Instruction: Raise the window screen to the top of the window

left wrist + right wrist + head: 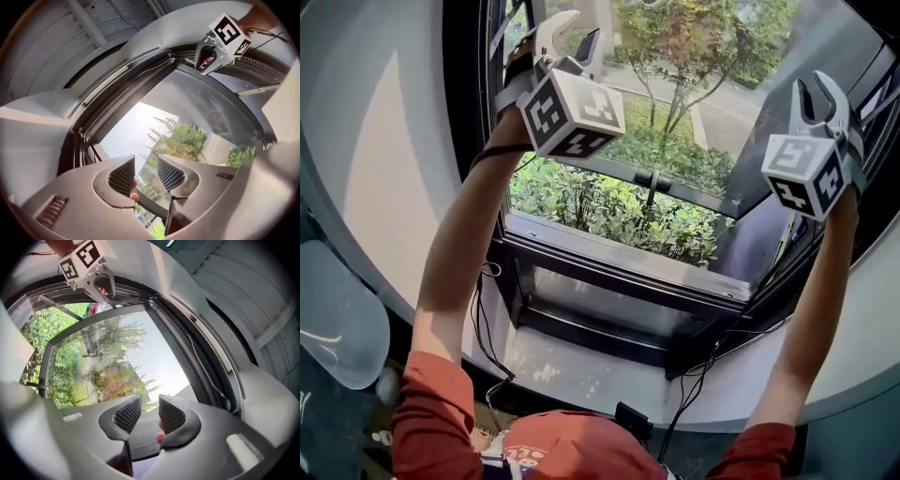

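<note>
Left gripper (567, 36) and right gripper (821, 96), jaws apart, grip nothing; both held up before the window (619, 264).

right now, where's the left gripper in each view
Head view: left gripper at upper left, held high.
Left gripper view: the gripper at bottom centre, jaws apart.
Right gripper view: the gripper small at top left.
Shared landmark: dark window frame.
</note>
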A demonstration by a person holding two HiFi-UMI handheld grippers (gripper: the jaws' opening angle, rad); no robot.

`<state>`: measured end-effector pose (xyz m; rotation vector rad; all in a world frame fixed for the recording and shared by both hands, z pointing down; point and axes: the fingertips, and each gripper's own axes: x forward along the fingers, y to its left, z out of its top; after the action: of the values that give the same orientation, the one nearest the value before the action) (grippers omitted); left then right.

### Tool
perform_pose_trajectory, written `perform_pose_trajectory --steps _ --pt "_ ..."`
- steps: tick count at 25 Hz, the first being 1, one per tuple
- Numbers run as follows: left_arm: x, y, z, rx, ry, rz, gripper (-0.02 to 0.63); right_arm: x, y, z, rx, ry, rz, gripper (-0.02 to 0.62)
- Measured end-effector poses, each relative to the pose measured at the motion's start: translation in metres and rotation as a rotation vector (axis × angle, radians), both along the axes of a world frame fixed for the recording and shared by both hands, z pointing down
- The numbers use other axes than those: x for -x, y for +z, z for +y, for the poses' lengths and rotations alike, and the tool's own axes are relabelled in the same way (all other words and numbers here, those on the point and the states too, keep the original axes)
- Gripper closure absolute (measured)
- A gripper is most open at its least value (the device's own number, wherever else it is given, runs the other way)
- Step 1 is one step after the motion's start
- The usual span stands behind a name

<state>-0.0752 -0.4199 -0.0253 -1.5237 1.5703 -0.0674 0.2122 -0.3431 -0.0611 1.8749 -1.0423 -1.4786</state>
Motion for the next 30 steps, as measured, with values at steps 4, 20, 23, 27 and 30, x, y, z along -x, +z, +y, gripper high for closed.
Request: perform_pose_trajectory --steps 4,20,23,27,30 --pt "0.002 0.054 -0.011 0.064 0.015 0.007 0.471 0.005 0.052 -0.007 0.032 -0.063 -0.041 0.472" --pt "0.012 0.213 0.029 0.254 0.226 0.273 0.471 0.017 0.237 0.021 0.170 -0.329 -0.368 0.472" --pt "0.011 0.240 0.042 0.292 0.241 0.282 0.471 0.021 0.263 0.035 0.183 -0.416 -0.471 0.472" --pt "0.016 0.278 0.056 0.353 0.284 0.354 0.471 0.036 0.307 0.050 0.228 -0.465 -0.547 0.472" --pt "0.015 0.311 0.064 0.411 0.284 0.373 0.471 0.048 0.338 0.060 0.253 -0.494 -0.585 0.472"
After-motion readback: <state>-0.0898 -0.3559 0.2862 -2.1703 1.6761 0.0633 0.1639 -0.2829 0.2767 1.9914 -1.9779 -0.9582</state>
